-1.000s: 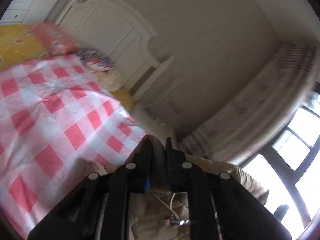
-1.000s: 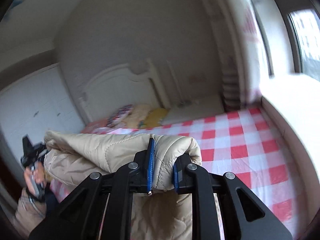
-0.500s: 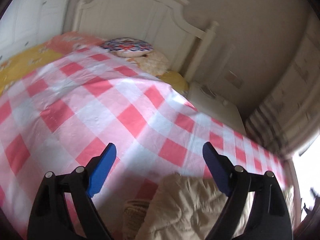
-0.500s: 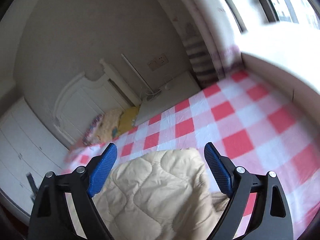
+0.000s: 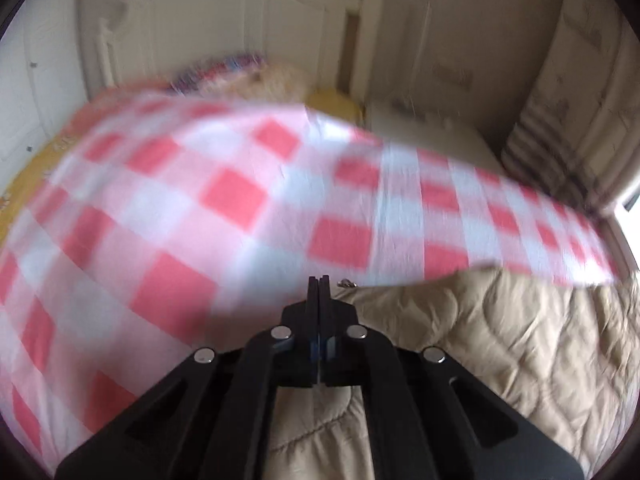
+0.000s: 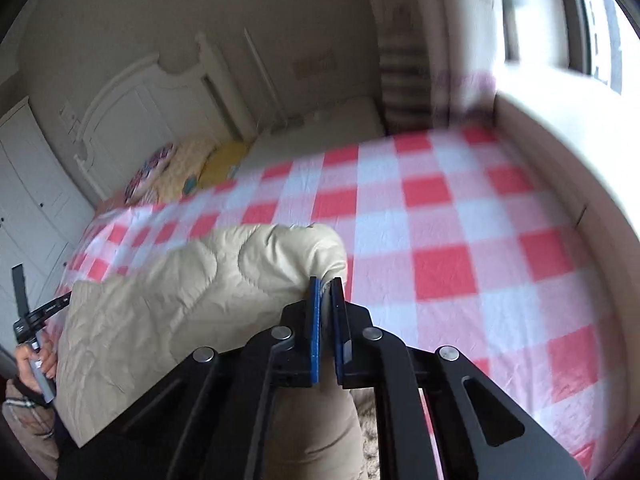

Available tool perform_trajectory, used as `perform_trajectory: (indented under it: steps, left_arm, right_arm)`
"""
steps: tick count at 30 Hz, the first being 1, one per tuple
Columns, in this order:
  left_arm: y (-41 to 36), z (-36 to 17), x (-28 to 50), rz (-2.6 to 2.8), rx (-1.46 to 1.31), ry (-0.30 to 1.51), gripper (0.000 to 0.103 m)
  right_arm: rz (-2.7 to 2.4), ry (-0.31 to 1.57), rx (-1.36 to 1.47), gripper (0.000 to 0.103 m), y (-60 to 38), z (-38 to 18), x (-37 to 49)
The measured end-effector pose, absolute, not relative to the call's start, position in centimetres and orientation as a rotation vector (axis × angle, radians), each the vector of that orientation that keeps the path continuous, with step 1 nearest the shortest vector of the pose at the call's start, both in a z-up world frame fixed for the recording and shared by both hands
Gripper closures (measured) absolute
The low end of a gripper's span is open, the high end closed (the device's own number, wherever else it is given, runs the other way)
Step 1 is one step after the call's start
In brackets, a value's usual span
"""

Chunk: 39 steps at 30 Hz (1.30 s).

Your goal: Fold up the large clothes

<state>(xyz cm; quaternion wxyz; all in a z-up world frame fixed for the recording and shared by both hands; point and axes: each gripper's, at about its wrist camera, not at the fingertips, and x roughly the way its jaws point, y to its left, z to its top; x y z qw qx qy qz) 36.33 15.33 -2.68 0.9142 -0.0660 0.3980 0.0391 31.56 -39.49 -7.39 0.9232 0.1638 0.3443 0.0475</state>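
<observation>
The right tongs (image 6: 326,286) grip a fold of the beige quilted coat (image 6: 192,292) on the checked bed (image 6: 460,216); the left tongs (image 5: 319,280) are fully closed, holding nothing.

- left gripper (image 5: 319,280) at six o'clock, jaws pressed together with nothing visible between them.
- beige quilted coat (image 5: 500,340) spreads toward four o'clock.
- blurred red-checked sheet (image 5: 200,208) fills nine o'clock; white headboard (image 5: 224,20) at twelve.

Motion-blurred checked bedsheet (image 5: 240,200) and pillows (image 5: 240,76); quilted coat (image 6: 180,292) cut off by the lower edge.
</observation>
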Motion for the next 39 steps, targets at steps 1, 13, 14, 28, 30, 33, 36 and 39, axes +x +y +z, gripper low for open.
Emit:
perform_trajectory:
  steps: [1,13,14,28,30,33,36,39]
  left_arm:
    - [15.8,-2.2,36.4,0.105,-0.171,0.803,0.103]
    - [8.8,4.2,30.8,0.270,0.164,0.513,0.002]
    - [7.0,5.1,29.8,0.215,0.198,0.497,0.002]
    - [-1.0,-7.0,35.5,0.130,0.273,0.851,0.002]
    - [0.1,-6.6,36.2,0.106,0.200,0.872,0.002]
    - [0.8,-6.8,36.6,0.077,0.155,0.903,0.002]
    - [1.2,-6.9,36.6,0.068,0.138,0.905,0.002]
    - [1.2,-7.0,36.6,0.073,0.145,0.905,0.002]
  right_arm:
    - [0.075,0.673,0.342,0.095,-39.7,-6.6,31.4]
    - [0.043,0.626,0.255,0.007,-34.1,-2.5,29.4]
    - [0.097,0.535,0.226,0.005,-32.3,-1.3,27.9]
    - [0.185,0.849,-0.212,0.004,-15.4,-12.5,33.4]
    - [0.185,0.877,-0.191,0.004,-15.4,-12.3,34.5]
    - [0.202,0.901,-0.181,0.004,-15.2,-12.7,34.7]
    - [0.200,0.891,-0.176,0.004,-15.3,-12.7,34.3]
    - [0.201,0.894,-0.175,0.004,-15.0,-12.8,33.9]
